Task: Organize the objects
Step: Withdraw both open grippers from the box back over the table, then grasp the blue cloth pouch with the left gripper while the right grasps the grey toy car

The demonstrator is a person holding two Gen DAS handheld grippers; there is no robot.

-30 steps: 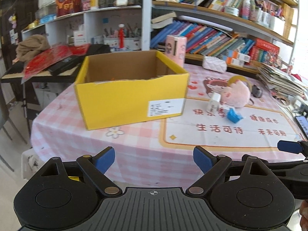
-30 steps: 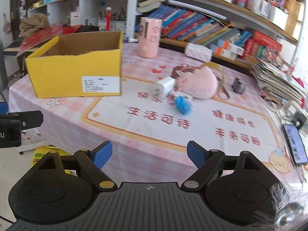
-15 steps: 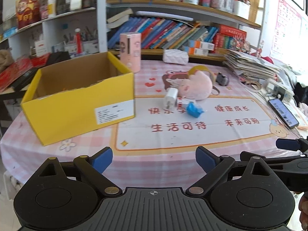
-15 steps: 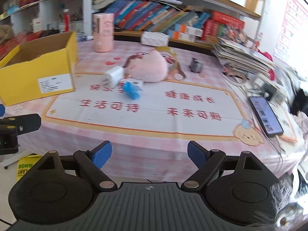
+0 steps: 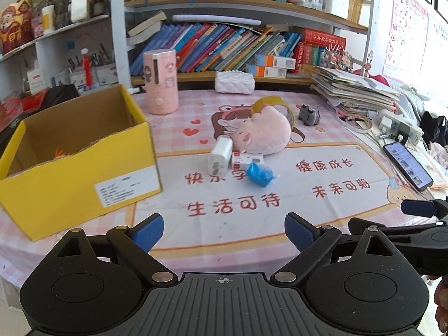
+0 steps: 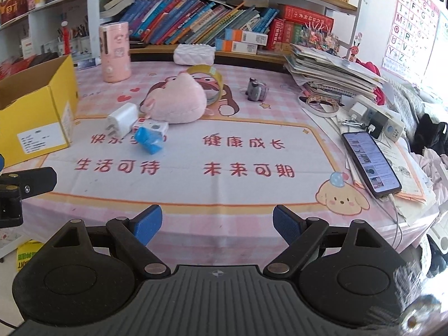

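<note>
Tablecloth (image 5: 173, 128): pink-and-white check, with a white centre panel bordered in orange and printed with red characters. A cartoon yellow puppy (image 6: 341, 201) in a blue cap sits at the panel's 4 o'clock corner.

Box (image 5: 78, 168): bright yellow outside, plain brown cardboard inside, white label on its front face.

Plush toy (image 5: 263, 134): pale pink. At its 8 o'clock, a white charger (image 5: 219, 158); at its 6 o'clock, a white-and-red small carton (image 5: 246, 159) and a blue wrapped packet (image 5: 259, 174).

Tape roll (image 6: 208, 79): yellowish-tan. Cylinder (image 5: 161, 81): pink with cartoon prints. Pouch (image 5: 235, 82): white, quilted.

Phone (image 6: 369, 163): black frame, lit screen.

Left gripper (image 5: 224, 231) and right gripper (image 6: 217, 222): black bodies, blue finger pads.
</note>
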